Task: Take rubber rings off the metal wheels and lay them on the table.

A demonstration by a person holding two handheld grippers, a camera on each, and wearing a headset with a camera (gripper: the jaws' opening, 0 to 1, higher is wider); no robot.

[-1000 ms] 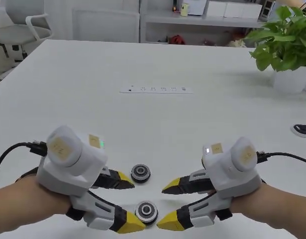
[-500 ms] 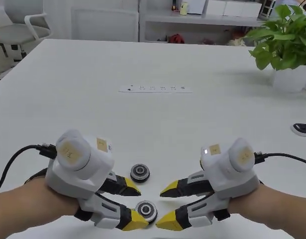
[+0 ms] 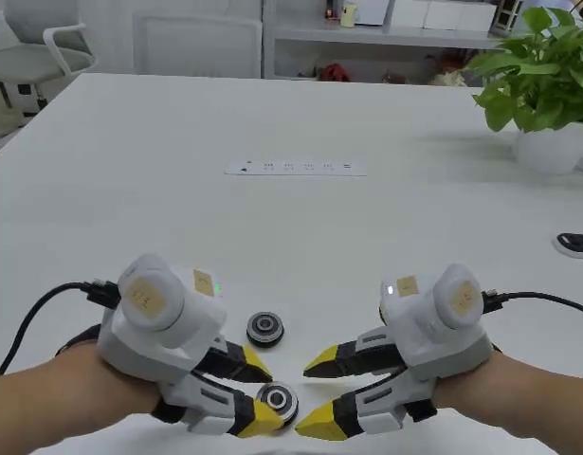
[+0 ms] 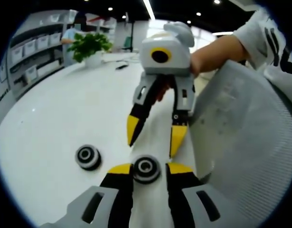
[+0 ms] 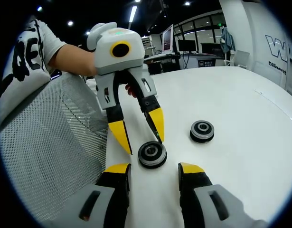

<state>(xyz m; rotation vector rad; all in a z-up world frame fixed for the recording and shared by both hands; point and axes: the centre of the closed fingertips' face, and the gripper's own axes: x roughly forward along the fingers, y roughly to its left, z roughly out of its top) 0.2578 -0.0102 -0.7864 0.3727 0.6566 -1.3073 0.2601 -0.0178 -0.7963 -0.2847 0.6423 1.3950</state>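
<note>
Two metal wheels with black rubber rings lie on the white table [image 3: 300, 246]. The near wheel [image 3: 277, 400] [image 4: 146, 169] [image 5: 152, 154] sits between the yellow tips of my left gripper [image 3: 256, 389] [image 4: 150, 168] [image 5: 142, 140], whose jaws stand open on either side of it; I cannot tell whether they touch it. My right gripper [image 3: 312, 396] [image 5: 154, 170] [image 4: 154, 140] faces it from the right, open, with the wheel just ahead of its tips. The far wheel [image 3: 265, 328] [image 4: 88, 156] [image 5: 202, 131] lies free a little beyond.
A flush power strip [image 3: 296, 168] is set in the middle of the table. A potted plant [image 3: 547, 85] stands at the back right, a dark object [image 3: 577, 245] at the right edge. A grey mesh surface [image 4: 240, 133] [image 5: 46, 142] is close behind the table's near edge.
My left gripper has slid right and forward, so its tips now straddle the near wheel. The right gripper has hardly moved. Both wheels lie where they were.
</note>
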